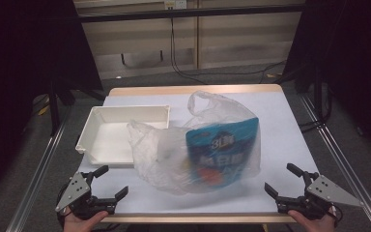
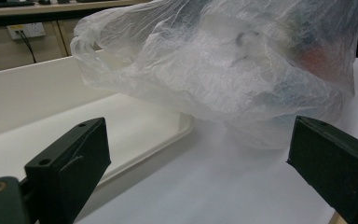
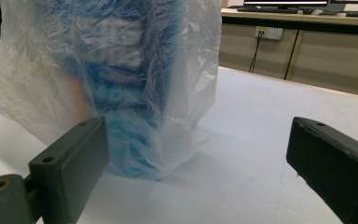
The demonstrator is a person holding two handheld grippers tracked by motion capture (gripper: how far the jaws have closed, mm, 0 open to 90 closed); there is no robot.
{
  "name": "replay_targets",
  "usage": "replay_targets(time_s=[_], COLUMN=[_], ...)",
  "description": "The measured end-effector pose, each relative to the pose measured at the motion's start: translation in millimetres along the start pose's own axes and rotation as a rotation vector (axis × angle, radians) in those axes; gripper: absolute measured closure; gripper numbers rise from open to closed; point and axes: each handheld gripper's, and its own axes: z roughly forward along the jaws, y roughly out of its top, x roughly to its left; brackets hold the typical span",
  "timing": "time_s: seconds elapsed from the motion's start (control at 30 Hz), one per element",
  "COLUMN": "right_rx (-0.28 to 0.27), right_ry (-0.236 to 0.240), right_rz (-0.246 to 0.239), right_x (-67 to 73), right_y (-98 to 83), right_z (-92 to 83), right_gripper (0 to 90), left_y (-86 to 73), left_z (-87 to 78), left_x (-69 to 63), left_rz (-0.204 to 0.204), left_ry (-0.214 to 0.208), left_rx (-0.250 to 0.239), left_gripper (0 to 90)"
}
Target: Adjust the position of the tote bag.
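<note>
A translucent plastic bag (image 1: 198,145) with a blue packet (image 1: 222,152) inside is sitting mid-surface (image 1: 280,125), overlapping the white tray (image 1: 125,116) beside it. The left gripper (image 1: 107,186) and right gripper (image 1: 281,180) are hovering near the front edge, well apart from the bag, fingers released and grasping nothing.

Table (image 1: 280,121) free R of bag (image 1: 174,159); tray (image 1: 101,140) blocks L.
</note>
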Motion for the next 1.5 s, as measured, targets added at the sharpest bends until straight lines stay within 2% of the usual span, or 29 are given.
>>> replay_targets(time_s=[0.2, 0.3, 0.4, 0.43, 0.5, 0.57, 0.63, 0.67, 0.7, 0.8, 0.83, 0.93, 1.03, 1.07, 1.13, 1.23, 1.27, 1.4, 1.5], right_rx=[0.008, 0.018, 0.019, 0.026, 0.023, 0.027, 0.03, 0.032, 0.036, 0.038, 0.037, 0.045, 0.05, 0.048, 0.051, 0.061, 0.063, 0.072, 0.079], right_ry=[0.003, 0.011, 0.017, 0.026, 0.028, 0.041, 0.046, 0.047, 0.065, 0.076, 0.085, 0.094, 0.107, 0.115, 0.126, 0.152, 0.156, 0.16, 0.156], right_rz=[0.014, 0.017, 0.021, 0.022, 0.027, 0.023, 0.021, 0.024, 0.036, 0.036, 0.029, 0.021, 0.033, 0.039, 0.044, 0.02, 0.026, 0.018, 0.007], right_x=[-3.0, -4.0, -5.3, -6.4, -6.6, -7.3, -7.8, -8.0, -8.5, -9.0, -9.2, -9.7, -11.1, -11.7, -13.0, -15.8, -16.6, -19.3, -19.5], right_y=[1.2, 0.6, 0.7, 2.0, 2.8, 5.0, 5.9, 6.2, 7.7, 9.7, 11.9, 13.9, 18.7, 20.7, 23.4, 30.1, 32.5, 39.1, 46.6], right_z=[0.1, 0.0, 1.1, 1.4, 1.7, 2.8, 3.2, 3.3, 2.9, 2.0, 1.6, 1.3, 1.2, 1.5, 1.7, 2.9, 3.1, 3.8, 4.9], right_gripper=[11.2, 14.6, 16.6, 20.8, 22.7, 28.5, 30.8, 33.2, 38.2, 42.6, 45.5, 49.1, 54.0, 55.0, 55.3, 55.0, 55.5, 55.7, 58.3], left_y=[0.9, 1.1, 1.8, 2.1, 2.3, 3.1, 4.4, 5.9, 6.9, 8.8, 9.9, 12.2, 15.2, 16.1, 18.0, 21.2, 21.9, 27.6, 38.7], left_z=[0.5, 2.3, 2.2, 2.8, 4.0, 4.8, 5.6, 6.2, 6.9, 9.6, 9.8, 10.7, 10.3, 10.3, 12.1, 17.2, 19.2, 28.5, 36.5], left_x=[1.3, 1.9, 2.2, 2.8, 3.0, 2.9, 0.1, -1.9, -3.4, -5.2, -3.6, -4.1, -2.8, -2.1, -0.5, 2.1, 2.5, 3.6, 4.3], left_rz=[-0.007, -0.03, -0.027, -0.022, -0.022, -0.031, -0.03, -0.013, -0.011, -0.014, 0.007, 0.006, 0.01, 0.015, 0.0, 0.004, 0.008, 0.009, 0.032], left_ry=[-0.001, 0.002, 0.001, -0.003, -0.011, -0.009, -0.02, -0.017, -0.026, -0.049, -0.055, -0.046, -0.056, -0.049, -0.061, -0.05, -0.046, -0.075, -0.094], left_rx=[0.005, 0.002, 0.004, 0.006, 0.006, 0.006, -0.002, 0.005, 0.003, -0.007, 0.005, 0.005, -0.001, 0.0, 0.004, 0.013, 0.018, 0.021, 0.005], left_gripper=[5.8, 6.0, 6.8, 7.8, 9.2, 10.3, 11.2, 11.2, 13.0, 13.9, 14.9, 15.8, 16.9, 17.8, 19.9, 21.4, 23.4, 25.3, 27.8])
